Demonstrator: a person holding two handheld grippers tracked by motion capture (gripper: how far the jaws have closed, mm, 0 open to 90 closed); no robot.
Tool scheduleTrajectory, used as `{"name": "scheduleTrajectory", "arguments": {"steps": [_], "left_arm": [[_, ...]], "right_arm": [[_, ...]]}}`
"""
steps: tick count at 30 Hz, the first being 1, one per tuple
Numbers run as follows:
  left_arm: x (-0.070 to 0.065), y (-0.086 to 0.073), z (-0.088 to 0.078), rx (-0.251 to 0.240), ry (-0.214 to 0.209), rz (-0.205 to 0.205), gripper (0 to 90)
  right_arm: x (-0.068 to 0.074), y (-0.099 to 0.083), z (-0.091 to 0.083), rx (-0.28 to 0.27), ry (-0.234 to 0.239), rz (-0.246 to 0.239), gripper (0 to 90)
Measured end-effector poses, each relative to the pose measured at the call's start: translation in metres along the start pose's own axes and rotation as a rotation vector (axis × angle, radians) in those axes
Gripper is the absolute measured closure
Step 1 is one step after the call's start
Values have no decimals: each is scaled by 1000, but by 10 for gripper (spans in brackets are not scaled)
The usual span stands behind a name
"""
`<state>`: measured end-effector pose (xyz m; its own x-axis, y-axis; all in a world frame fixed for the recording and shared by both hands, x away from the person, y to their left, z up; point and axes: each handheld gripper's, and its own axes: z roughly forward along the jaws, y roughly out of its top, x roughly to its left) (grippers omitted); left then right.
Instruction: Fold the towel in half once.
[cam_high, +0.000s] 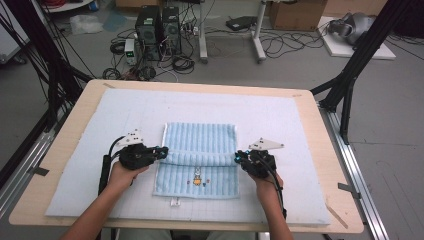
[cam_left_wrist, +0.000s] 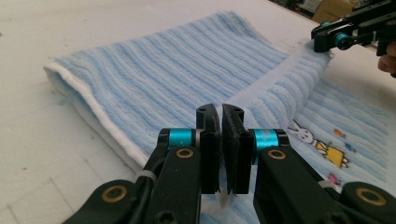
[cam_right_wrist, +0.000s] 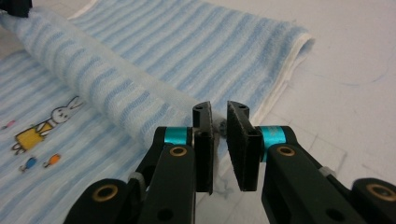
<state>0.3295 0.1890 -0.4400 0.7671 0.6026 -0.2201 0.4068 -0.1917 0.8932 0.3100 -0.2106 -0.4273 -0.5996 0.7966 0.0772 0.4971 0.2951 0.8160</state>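
High view showed left gripper (cam_high: 161, 150) and right gripper (cam_high: 239, 157), both clamped on the towel (cam_high: 200, 145) fold mid-frame; lifting evenly seemed wise.

From the high view we look forward and down from above the person's side, far enough back to take in the whole table (cam_high: 70, 125) and the cluttered floor beyond. In the left gripper view we sit low, just behind the left gripper (cam_left_wrist: 220, 122), facing across the blue towel (cam_left_wrist: 154, 70) towards the right gripper (cam_left_wrist: 329, 39). The right gripper view rides equally close behind its own jaws, facing the opposite way. All three views share the towel's raised fold and its rabbit print (cam_right_wrist: 56, 114).
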Motion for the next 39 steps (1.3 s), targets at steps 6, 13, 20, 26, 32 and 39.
{"name": "scheduleTrajectory", "arguments": {"steps": [6,13,20,26,32,39], "left_arm": [[-18,-10,-16,-5,-4,21,853],[-36,-21,-37,-20,-1,39,877],[-44,-28,-45,-18,13,39,878],[-52,-30,-51,-22,-18,36,880],[-59,-37,-58,-6,-38,37,882],[-67,-46,-62,33,-89,32,873]], "right_arm": [[14,-12,-19,-31,16,-10,810],[33,-25,-37,-43,25,-22,811],[45,-32,-43,-34,18,-38,813],[48,-33,-49,-47,29,-39,814],[50,-36,-57,-56,52,-43,814],[58,-46,-63,5,45,-75,794]]}}
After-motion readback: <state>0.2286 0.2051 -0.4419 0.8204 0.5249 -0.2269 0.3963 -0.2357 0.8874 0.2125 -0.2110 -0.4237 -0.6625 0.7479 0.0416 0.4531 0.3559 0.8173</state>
